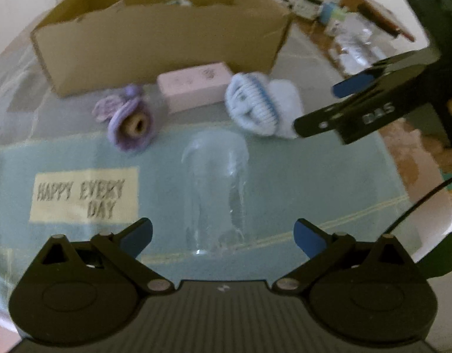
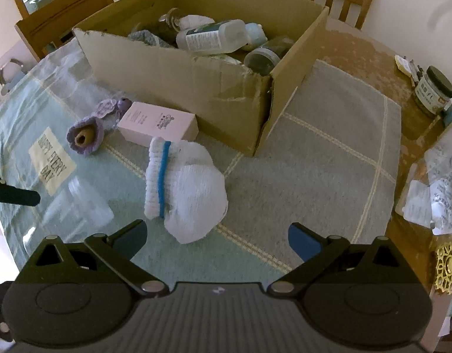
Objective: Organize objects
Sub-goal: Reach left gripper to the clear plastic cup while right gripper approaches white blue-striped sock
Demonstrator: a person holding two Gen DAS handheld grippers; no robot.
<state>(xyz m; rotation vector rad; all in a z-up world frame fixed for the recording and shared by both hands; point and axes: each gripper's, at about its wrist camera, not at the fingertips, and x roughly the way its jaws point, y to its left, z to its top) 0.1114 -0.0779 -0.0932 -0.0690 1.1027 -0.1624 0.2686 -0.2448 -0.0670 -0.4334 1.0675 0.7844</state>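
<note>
The left tool (image 1: 223, 236) hangs with its jaws spread wide and nothing between them, just above a clear glass tumbler (image 1: 215, 188) that lies on its side on the pale green cloth (image 1: 314, 182) covering the desk. The right tool (image 2: 217, 241) is likewise wide open and empty, poised over a white knitted sock with a blue band (image 2: 181, 188), which lies on the cloth toward the near edge of the desk; in the left wrist view the same tool reaches in from the right, its tips just beside the sock.

Behind the sock, a pink rectangular cardboard carton (image 2: 158, 125) lies flat, close against the front wall of an open brown cardboard box (image 2: 178, 79) that stands toward the far edge of the desk. Left of the carton lies a purple crocheted roll with a tan core (image 2: 84, 138), touching a small lilac crocheted flower piece (image 2: 105, 107). A cream patch printed "HAPPY EVERY DAY" (image 1: 84, 195) sits on the cloth toward the left edge.

Inside the box lie a clear plastic bottle with a white label (image 2: 211, 36) and a dark-lidded jar (image 2: 261, 58), among other items too jumbled to make out. At the right edge of the desk, on bare wood, stands a dark-lidded labelled jar (image 2: 433, 91) near some crumpled papers (image 2: 438, 188).
</note>
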